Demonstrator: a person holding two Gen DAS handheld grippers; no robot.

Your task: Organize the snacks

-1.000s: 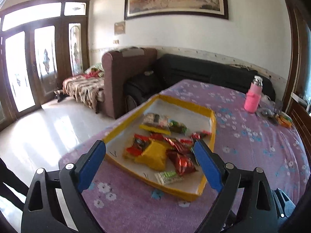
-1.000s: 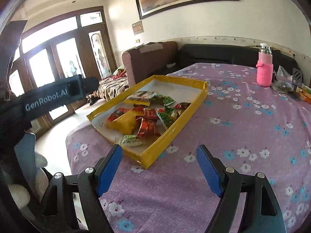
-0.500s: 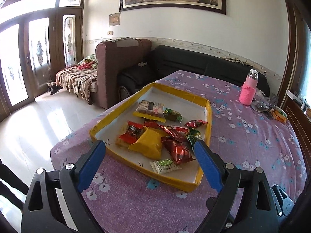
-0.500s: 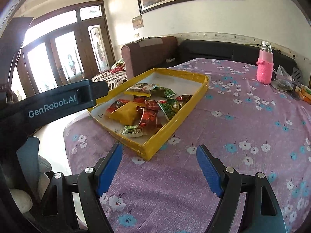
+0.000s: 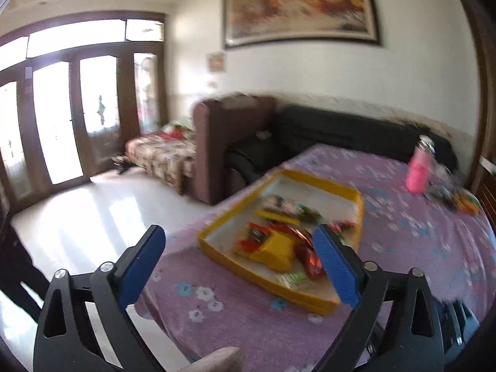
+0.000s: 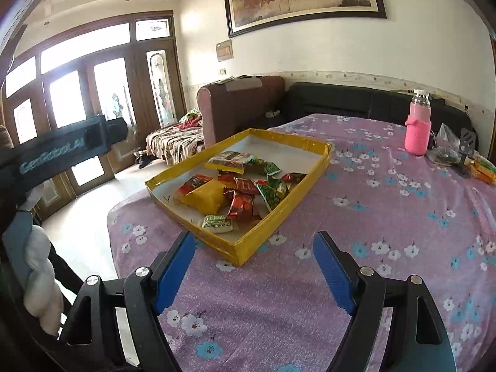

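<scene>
On the purple flowered tablecloth (image 6: 372,217), the shallow yellow-rimmed cardboard tray (image 6: 310,183) holds the loose foil snack packets (image 6: 245,204) in a heap. We should pick one packet at the heap's edge, approaching low over the near rim. Our left gripper (image 5: 238,263) and right gripper (image 6: 254,263) hover short of the tray, tilted downward, jaws wide and empty.

A shallow yellow-rimmed tray (image 6: 313,167) is lying flat on the purple flowered tabletop (image 6: 387,217). Snack packets are crowding its near half: a yellow bag (image 6: 206,200) at seven o'clock, red foil packets (image 6: 243,206) at centre, green ones (image 6: 272,193) toward three o'clock, a small green-white packet (image 6: 217,223) nearest.
</scene>
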